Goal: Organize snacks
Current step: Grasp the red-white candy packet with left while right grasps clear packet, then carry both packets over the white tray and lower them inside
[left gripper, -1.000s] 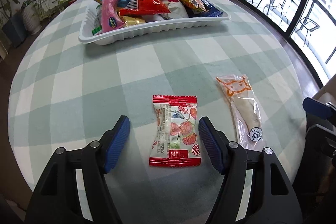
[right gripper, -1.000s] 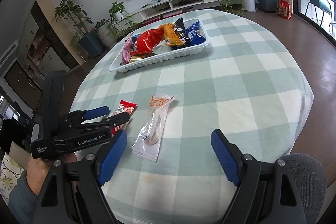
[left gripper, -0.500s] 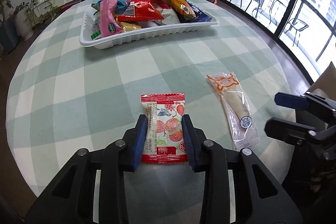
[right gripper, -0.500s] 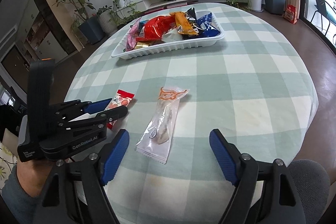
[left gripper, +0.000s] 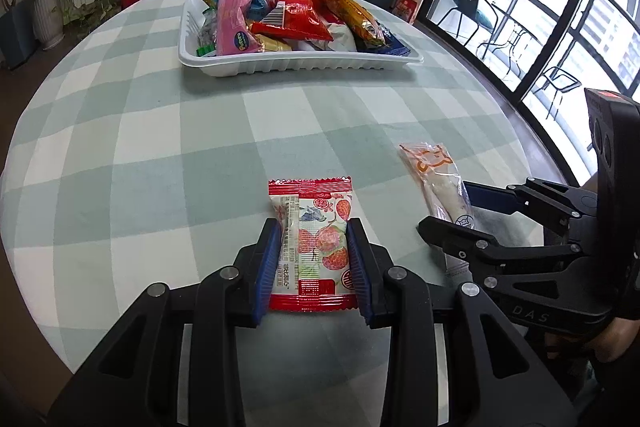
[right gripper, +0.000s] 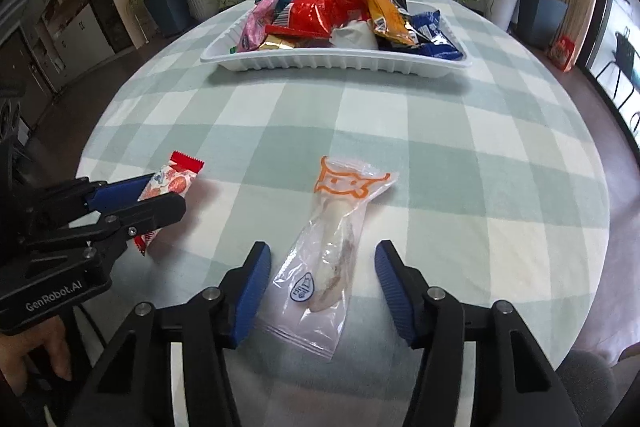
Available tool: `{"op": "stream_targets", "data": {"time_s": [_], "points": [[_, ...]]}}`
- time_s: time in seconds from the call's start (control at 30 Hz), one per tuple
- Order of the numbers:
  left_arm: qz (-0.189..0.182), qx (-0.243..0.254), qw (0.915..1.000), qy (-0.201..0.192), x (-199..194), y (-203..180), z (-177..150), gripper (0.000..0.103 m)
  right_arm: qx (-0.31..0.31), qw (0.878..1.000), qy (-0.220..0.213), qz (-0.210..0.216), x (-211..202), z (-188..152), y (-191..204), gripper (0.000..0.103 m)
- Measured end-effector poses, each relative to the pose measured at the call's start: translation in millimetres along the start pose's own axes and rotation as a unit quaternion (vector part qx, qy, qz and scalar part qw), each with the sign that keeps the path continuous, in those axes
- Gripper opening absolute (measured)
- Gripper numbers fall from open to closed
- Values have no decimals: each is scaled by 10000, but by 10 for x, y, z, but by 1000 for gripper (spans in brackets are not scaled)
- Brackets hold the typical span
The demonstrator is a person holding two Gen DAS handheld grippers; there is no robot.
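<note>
Left wrist view: the left gripper (left gripper: pixel 314 259) is pinched on a red-and-white strawberry snack packet (left gripper: pixel 313 245), one blue pad against each long side. The packet is near the front edge of a round table with a green-and-white checked cloth (left gripper: pixel 160 155); whether it is lifted off the cloth is unclear. At the far side stands a white tray (left gripper: pixel 296 65), already heaped with bright snack bags. To the right, a clear packet with an orange cat face (left gripper: pixel 438 183) lies flat on the cloth, partly behind the right gripper.

Right wrist view: the right gripper (right gripper: pixel 322 273) is spread wide, its blue pads on either side of the clear packet's (right gripper: pixel 336 239) lower half and not touching it. The tray (right gripper: pixel 336 61) sits well apart, across the table.

Judgement: most snacks appear already gathered in the tray. Two remain outside it, one gripped, one straddled but not yet gripped; both need carrying over to the tray.
</note>
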State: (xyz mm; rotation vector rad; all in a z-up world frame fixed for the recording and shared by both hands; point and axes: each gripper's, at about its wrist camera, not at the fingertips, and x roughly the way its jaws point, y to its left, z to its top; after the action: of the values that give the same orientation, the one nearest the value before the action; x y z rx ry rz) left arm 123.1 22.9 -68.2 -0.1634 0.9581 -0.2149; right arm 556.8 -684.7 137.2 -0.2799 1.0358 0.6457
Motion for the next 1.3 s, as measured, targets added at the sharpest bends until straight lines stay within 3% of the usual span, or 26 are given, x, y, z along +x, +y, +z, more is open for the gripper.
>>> {"op": "stream_targets", "data": {"time_s": [0.17,0.23,0.53,0.9,1.13,1.3], "points": [[-68,-1,10000,-8,14,-7,-1,31,-285,9995,-23,101,-13,1,85,30],[-80,-17,10000,-11,13,7,-8,31,-281,9995,-15,134,-15,3,90,27],[-310,-148,9994,-86,-18,20,0,31,262,9976,54,631,-63,-7,-98,24],[-681,-384,9966,-252,-117,46,112,31,1330,9822,31,1328,-167,-36,-566,24],[-696,-458,9944,-655,-328,266,656,31,1722,9766,-462,1207,-439,337,-1087,24],[-517,-275,9932,-1006,-467,404,1356,31,1588,9763,-1023,1055,-730,946,-1293,24]]}}
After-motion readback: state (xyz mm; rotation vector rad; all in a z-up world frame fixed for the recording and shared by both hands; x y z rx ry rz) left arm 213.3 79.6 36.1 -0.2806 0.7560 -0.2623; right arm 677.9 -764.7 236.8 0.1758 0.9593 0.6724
